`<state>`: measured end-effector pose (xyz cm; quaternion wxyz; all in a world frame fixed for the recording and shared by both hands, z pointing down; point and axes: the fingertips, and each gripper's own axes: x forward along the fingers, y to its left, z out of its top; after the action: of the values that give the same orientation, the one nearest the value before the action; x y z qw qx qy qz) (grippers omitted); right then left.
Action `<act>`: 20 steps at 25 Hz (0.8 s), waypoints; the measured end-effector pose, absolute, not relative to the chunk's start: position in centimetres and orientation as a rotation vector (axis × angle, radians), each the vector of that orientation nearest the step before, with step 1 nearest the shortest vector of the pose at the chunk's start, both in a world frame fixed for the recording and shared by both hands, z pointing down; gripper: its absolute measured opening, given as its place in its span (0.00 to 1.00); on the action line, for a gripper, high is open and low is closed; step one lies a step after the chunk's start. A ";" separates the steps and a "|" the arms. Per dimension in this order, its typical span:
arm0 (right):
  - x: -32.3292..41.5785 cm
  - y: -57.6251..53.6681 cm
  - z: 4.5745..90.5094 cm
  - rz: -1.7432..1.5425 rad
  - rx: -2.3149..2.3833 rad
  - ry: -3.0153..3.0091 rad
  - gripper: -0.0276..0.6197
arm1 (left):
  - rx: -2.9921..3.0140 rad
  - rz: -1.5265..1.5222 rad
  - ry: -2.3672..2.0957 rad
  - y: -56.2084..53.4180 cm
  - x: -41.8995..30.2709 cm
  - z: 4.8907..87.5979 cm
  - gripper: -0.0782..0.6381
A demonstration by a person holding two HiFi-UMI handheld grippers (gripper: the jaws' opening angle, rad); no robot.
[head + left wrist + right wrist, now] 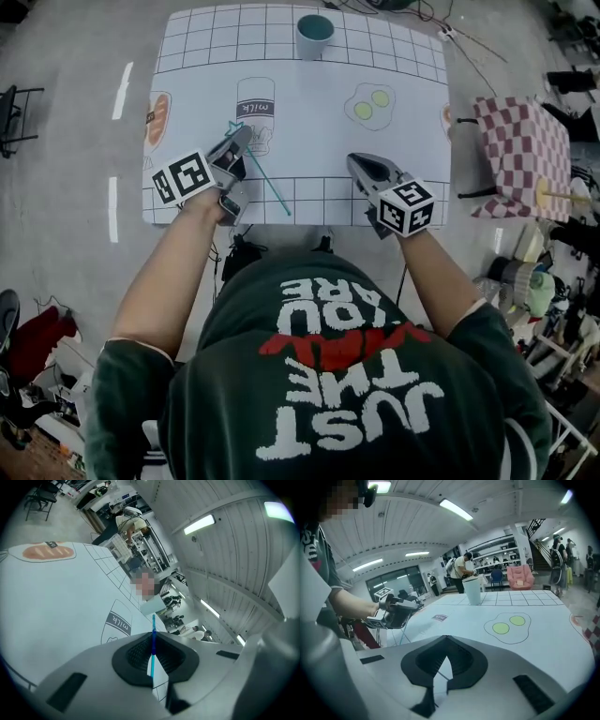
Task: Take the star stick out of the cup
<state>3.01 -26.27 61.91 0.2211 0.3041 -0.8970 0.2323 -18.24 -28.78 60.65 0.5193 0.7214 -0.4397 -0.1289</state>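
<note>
The star stick (268,184) is a thin teal rod with a star outline at its far end. My left gripper (242,136) is shut on it near the star, over the mat's front left, with the rod slanting down to the right across the mat. In the left gripper view the stick (153,626) runs up between the pressed pads. The teal cup (315,36) stands upright at the mat's far edge, well away from the stick, and shows as a pale cup (472,590) in the right gripper view. My right gripper (356,164) sits shut and empty at the front right, its tips meeting (446,638).
The white mat (309,103) carries printed milk, fried egg (367,103) and bread pictures. A red-checked cloth (521,155) lies right of the table, with clutter below it. A black chair (14,117) stands at the left. People and a pink armchair (520,576) are far behind.
</note>
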 end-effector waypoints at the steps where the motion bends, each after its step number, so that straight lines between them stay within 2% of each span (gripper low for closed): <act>1: 3.0 -26.3 62.0 0.639 0.840 -2.477 0.09 | 1.720 -0.316 -1.057 -28.8 -18.3 60.8 0.13; 20: 3.4 -26.7 62.0 0.587 0.849 -2.465 0.09 | 1.701 -0.342 -1.055 -29.4 -17.8 60.7 0.13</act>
<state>3.43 -26.71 62.04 0.2326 0.3090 -0.8970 0.2138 -17.81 -29.35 60.73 0.5274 0.7117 -0.4415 -0.1430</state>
